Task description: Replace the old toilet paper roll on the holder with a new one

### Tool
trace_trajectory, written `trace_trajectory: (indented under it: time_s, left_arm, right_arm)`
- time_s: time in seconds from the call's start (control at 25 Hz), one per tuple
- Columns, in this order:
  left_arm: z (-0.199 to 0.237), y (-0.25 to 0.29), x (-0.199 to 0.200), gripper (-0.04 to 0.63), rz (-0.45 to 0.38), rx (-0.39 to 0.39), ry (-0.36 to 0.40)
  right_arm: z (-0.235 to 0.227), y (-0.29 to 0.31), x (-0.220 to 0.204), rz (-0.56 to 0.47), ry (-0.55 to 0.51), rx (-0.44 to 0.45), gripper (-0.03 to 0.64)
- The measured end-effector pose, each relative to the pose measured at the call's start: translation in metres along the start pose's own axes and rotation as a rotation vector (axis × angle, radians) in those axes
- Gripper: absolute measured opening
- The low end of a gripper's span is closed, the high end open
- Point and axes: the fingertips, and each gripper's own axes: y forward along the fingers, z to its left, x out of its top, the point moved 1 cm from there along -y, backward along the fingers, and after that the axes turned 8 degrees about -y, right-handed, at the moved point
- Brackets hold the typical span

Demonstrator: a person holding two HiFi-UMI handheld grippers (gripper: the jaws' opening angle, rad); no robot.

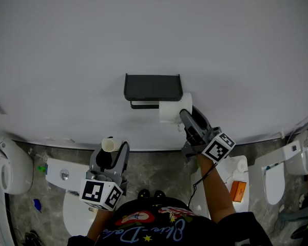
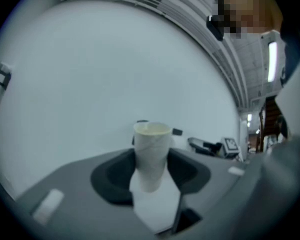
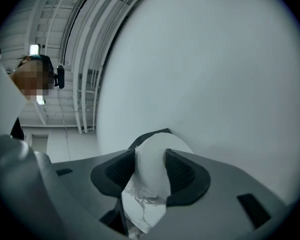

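A black toilet paper holder (image 1: 152, 87) hangs on the white wall, its bar (image 1: 143, 105) showing bare below the shelf. My right gripper (image 1: 183, 116) is shut on a new white paper roll (image 1: 173, 108), held at the bar's right end, just under the shelf's right corner. In the right gripper view the white roll (image 3: 152, 159) is pinched between the jaws (image 3: 151, 168), a torn sheet hanging down. Lower left, away from the wall, my left gripper (image 1: 112, 154) is shut on the empty cardboard tube (image 1: 108, 145). That tube (image 2: 151, 151) stands upright between the left jaws (image 2: 151, 170).
A white toilet (image 1: 9, 169) stands at the left, another toilet with its cistern (image 1: 64, 176) below my left gripper, and a third (image 1: 278, 174) at the right. An orange item (image 1: 238, 191) lies on a white surface beside my right arm. The floor is grey stone.
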Motion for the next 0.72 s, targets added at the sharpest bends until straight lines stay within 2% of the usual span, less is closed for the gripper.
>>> trace_trajectory:
  time_s: [0.16,0.36,0.72]
  left_arm:
    - [0.009,-0.008,0.001,0.197,-0.005,0.032,-0.002]
    - [0.016,-0.013,-0.001,0.197,-0.006,0.053,-0.008]
    - [0.016,-0.013,-0.003,0.198,0.001,0.043,-0.016]
  right_arm:
    - [0.025,0.025,-0.023,0.053,-0.004,0.028,0.199]
    - [0.04,0.043,-0.044,0.064,0.067,0.055,0.199]
    - [0.037,0.045,-0.049,0.053,0.139,0.072,0.202]
